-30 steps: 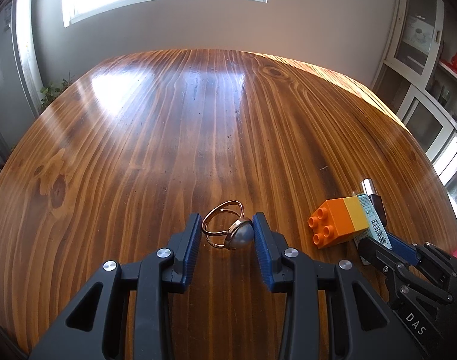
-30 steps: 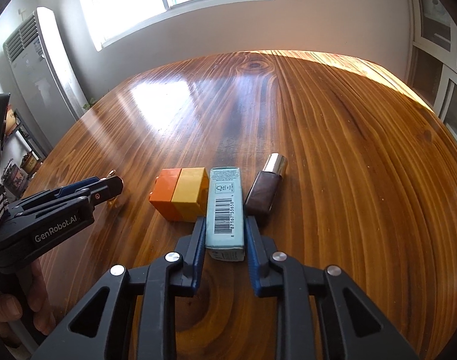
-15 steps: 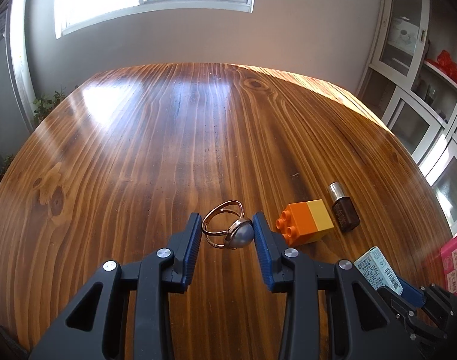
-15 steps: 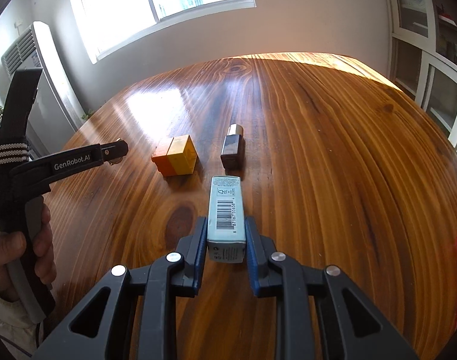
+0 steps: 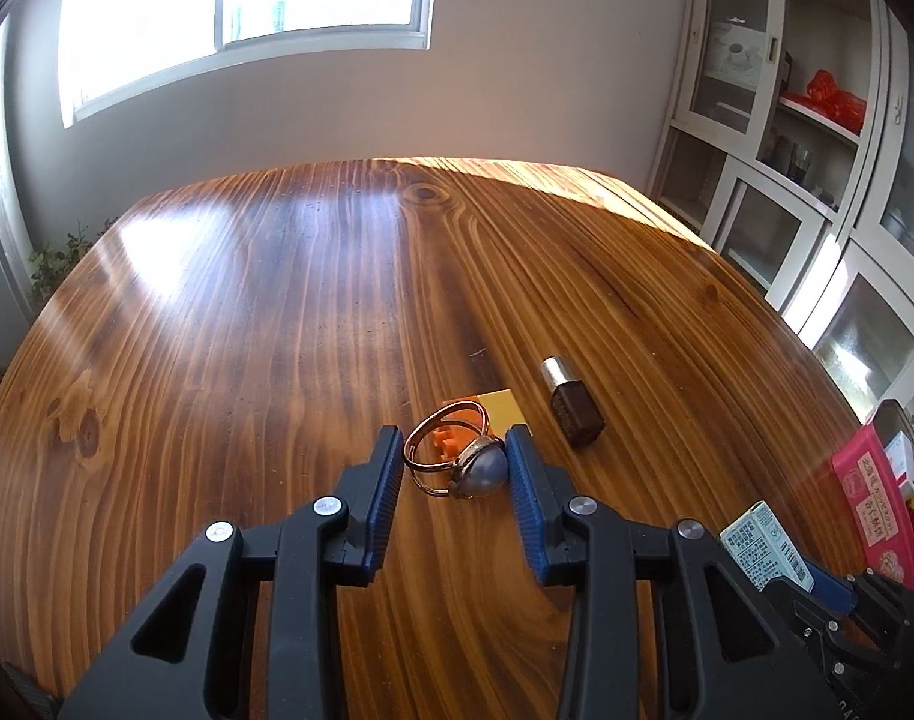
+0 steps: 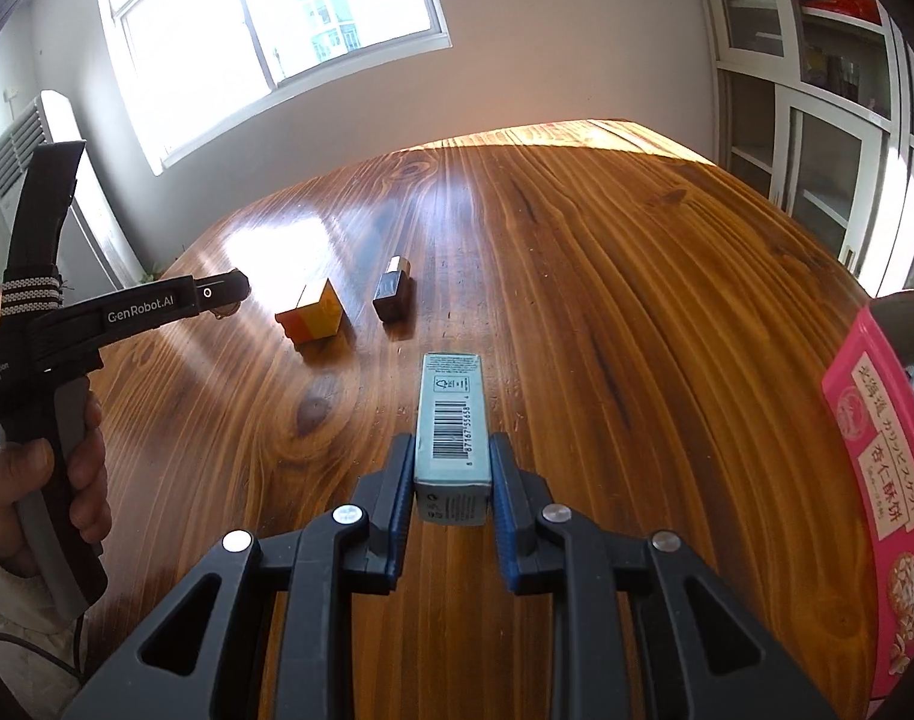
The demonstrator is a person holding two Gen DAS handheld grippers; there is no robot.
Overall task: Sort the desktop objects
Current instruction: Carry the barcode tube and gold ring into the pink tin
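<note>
We find the left gripper (image 5: 455,468) clamped on a gold ring (image 5: 453,463) with a grey stone, held above the wooden table (image 5: 276,312). The right gripper (image 6: 450,483) grips a pale blue carton (image 6: 452,429), barcode upward. An orange-yellow block (image 6: 310,319) and a dark bottle (image 6: 392,293) lie farther off on the table, near each other. A pink box (image 6: 877,480) stands at the right.

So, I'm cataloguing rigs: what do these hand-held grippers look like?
Both alike: the left hand-held gripper and right hand-held gripper have black skeletal frames, silver screws, and blue ribbed pads. White "GenRobot.AI" lettering, a striped strap and a pale sleeve show on the left one.
</note>
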